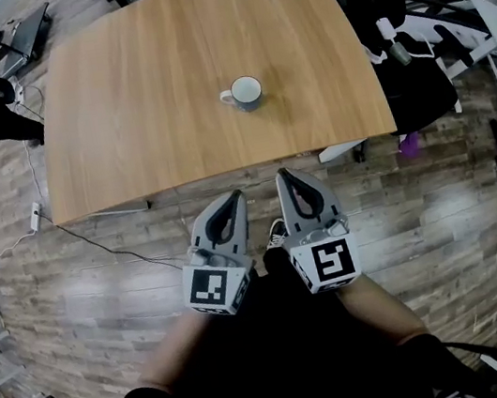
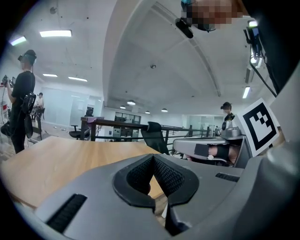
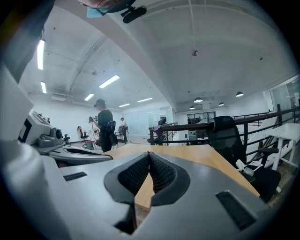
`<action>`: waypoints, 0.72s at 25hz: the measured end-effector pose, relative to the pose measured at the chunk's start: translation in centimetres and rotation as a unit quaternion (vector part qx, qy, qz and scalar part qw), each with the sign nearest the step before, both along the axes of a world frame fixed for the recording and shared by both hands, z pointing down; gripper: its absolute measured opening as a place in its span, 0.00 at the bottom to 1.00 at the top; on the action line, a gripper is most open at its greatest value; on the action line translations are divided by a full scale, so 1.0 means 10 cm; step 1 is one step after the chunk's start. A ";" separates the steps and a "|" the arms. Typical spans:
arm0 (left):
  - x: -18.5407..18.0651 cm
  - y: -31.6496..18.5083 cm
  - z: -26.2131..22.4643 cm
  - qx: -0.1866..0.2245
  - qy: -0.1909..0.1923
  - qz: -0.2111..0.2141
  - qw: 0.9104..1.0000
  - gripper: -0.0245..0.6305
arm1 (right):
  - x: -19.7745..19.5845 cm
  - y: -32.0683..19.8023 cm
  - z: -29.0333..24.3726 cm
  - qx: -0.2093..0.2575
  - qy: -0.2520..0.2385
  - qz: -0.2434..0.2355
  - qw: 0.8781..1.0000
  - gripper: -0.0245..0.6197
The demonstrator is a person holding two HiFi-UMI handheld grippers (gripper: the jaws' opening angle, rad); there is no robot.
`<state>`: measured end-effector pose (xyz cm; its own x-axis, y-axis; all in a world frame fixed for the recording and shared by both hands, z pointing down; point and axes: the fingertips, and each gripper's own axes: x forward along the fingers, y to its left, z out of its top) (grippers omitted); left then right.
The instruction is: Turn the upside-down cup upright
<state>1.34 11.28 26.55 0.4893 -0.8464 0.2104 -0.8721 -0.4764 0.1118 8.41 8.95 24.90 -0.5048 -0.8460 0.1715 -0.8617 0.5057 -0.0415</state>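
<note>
Cup sits about mid-surface, a bit right of centre and toward the far half, handle pointing left in the head view. I read a pale rim around a dark inside, so I judge it mouth-up already, though it is small here and could be a ringed base. Nothing touches it. The wooden surface is otherwise bare around it. Left gripper and right gripper are side by side, off the near edge and over the plank floor, well apart from the cup. In both gripper views the fingers are closed together with nothing between them, left and right. If the cup does need turning, I'd open one gripper's fingers before reaching in. I'd come in on the side away from the handle, pinch the wall and not the rim, roll the wrist, then set the base flat before letting go.
</note>
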 end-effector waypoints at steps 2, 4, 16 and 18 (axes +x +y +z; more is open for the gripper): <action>0.01 -0.15 0.03 0.000 -0.003 0.001 1.000 0.03 | 0.00 -0.17 0.00 -0.001 0.000 -0.003 1.000 0.06; -0.01 -0.31 0.09 -0.003 -0.007 0.001 1.000 0.03 | -0.01 -0.34 0.03 -0.002 0.002 -0.004 1.000 0.06; -0.57 -1.56 0.69 -0.029 -0.021 0.045 0.998 0.03 | -0.42 -1.38 0.70 -0.070 0.060 0.036 0.995 0.06; -0.64 -1.76 0.83 -0.032 -0.023 0.061 0.997 0.03 | -0.48 -1.55 0.90 -0.079 0.090 0.032 0.992 0.06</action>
